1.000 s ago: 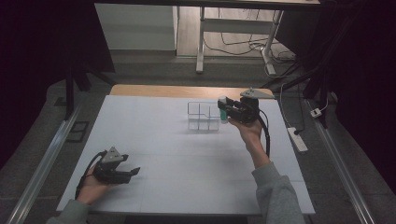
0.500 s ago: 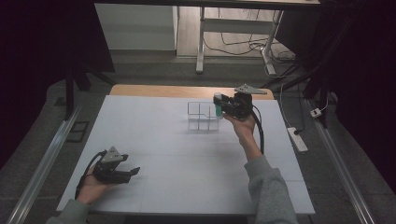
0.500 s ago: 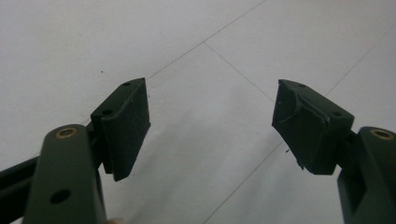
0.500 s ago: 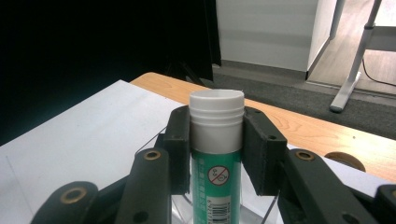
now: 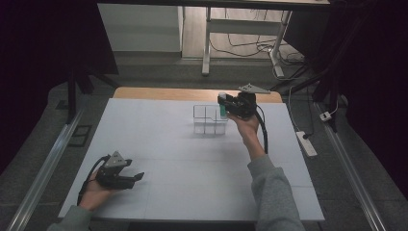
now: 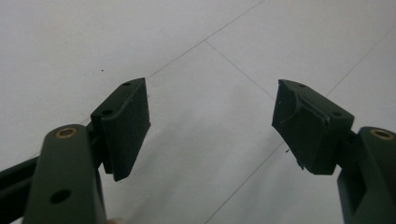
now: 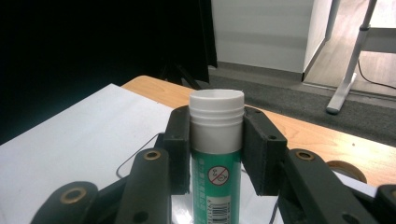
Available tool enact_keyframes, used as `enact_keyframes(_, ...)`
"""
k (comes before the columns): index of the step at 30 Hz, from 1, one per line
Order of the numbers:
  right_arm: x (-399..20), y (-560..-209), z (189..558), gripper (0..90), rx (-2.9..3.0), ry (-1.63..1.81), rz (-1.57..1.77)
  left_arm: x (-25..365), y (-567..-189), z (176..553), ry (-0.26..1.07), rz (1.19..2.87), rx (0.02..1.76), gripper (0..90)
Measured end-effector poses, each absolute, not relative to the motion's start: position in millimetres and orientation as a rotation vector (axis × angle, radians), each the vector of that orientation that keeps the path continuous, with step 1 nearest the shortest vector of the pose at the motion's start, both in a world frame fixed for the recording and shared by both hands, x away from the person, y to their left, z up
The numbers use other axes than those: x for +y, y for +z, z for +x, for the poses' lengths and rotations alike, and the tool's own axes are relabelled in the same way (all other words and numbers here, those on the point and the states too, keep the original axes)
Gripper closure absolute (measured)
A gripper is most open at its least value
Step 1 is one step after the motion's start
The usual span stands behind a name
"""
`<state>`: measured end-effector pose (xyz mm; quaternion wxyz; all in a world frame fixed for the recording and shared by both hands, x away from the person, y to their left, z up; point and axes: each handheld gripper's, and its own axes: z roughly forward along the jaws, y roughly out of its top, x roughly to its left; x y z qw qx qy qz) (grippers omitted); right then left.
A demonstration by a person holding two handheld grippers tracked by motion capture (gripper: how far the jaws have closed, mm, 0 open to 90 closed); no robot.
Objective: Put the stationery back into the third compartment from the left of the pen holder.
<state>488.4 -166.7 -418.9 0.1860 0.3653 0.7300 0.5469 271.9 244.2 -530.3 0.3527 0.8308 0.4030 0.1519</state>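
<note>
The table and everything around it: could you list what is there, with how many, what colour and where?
Table: one, white top with a wooden far edge, centre of the high view.
Clear divided box: one, transparent, far middle of the table.
Green tube with white cap: one, upright, clamped in the right gripper above the box's right side.
Power strip: one, white, on the floor right of the table.
Desk legs: white, beyond the table.
Left gripper: black, open, near left of the table.
Right gripper: black, raised.
</note>
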Motion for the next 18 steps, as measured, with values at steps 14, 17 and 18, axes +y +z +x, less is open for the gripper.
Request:
enact_keyframes(14,-165.8,-430.9,500.9,53.1,2.041,1.5,1.1,244.7,-531.7,272.8,0.388,2.156,1.045,27.5)
enact_keyframes(17,-166.7,-429.5,499.2,50.8,2.055,1.502,1.095,244.3,-532.0,272.9,0.387,2.158,1.046,27.5)
enact_keyframes(18,-167.2,-428.9,498.4,50.3,2.061,1.5,1.09,244.1,-532.0,272.9,0.388,2.158,1.045,27.5)
